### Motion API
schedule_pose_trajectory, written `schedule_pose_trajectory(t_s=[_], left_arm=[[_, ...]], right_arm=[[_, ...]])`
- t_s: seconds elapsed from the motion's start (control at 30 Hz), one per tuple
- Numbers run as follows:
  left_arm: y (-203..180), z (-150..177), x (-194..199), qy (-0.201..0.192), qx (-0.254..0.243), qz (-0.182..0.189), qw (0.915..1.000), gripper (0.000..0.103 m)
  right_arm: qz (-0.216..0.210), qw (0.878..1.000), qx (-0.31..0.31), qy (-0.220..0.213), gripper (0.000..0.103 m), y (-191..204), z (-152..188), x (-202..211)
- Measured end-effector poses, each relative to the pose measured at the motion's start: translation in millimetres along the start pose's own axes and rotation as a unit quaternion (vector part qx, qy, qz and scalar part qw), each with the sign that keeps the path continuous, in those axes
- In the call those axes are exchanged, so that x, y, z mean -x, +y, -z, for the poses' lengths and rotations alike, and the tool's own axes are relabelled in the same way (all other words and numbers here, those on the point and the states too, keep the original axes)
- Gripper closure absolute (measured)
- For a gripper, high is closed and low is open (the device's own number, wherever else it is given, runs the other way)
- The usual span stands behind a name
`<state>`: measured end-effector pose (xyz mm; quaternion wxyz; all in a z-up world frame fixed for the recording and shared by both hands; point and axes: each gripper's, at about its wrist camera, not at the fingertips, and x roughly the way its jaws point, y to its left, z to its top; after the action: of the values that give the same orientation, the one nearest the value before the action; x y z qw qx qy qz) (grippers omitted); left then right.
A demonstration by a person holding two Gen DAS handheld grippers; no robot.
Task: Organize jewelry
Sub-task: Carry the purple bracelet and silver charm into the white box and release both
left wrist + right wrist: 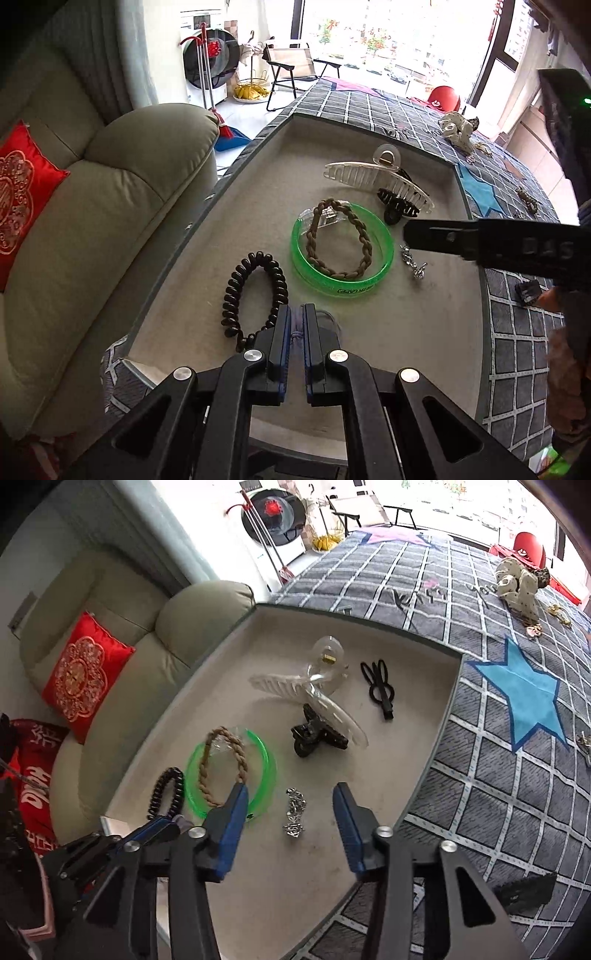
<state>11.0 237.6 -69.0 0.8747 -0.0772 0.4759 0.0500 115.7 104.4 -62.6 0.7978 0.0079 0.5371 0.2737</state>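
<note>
A beige-lined tray (pixel 369 354) holds a green bangle (pixel 341 258) with a brown braided hair tie (pixel 364 243) across it, a black coil tie (pixel 255 295), a clear claw clip (pixel 376 177), a black claw clip (pixel 397 208) and a silver chain (pixel 293 816). My left gripper (pixel 297 321) is over the tray's near edge, shut on a thin pale band. My right gripper (pixel 290 794) is open just above the tray, and the chain lies between its fingers, untouched. A black rabbit-shaped clip (pixel 380 686) lies further back.
The tray sits on a grey checked cloth (pixel 480 794) with a blue star. A spotted white bow (pixel 517 587) and small trinkets lie on the cloth at the far right, a black item (pixel 524 890) nearer. A sofa with a red cushion (pixel 22 184) stands left.
</note>
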Motion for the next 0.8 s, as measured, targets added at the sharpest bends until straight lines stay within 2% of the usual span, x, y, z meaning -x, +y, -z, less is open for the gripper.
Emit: schedule_pose_trajectory(t_s=[0.27,0.5,0.6,0.8], left_arm=[[-5,-2,7,-0.001,0.0,0.0,1.0,0.095],[-15,-6,11,-0.001,-0.012,-0.003,0.9999,0.095],[-16,-9,16,-0.008,-0.011,-0.01,0.9999,0.095],[-14,-18,28,-0.024,-0.004,-0.013,0.9996,0.095]], right_arm=[[-0.009,0.999,-0.018,-0.029,0.038,-15,7,31],[-0.008,0.998,-0.032,-0.052,0.034,-37,16,60],[0.0,0.997,-0.04,-0.062,0.033,-51,21,72],[0.017,0.994,-0.072,-0.085,0.024,-90,34,99]])
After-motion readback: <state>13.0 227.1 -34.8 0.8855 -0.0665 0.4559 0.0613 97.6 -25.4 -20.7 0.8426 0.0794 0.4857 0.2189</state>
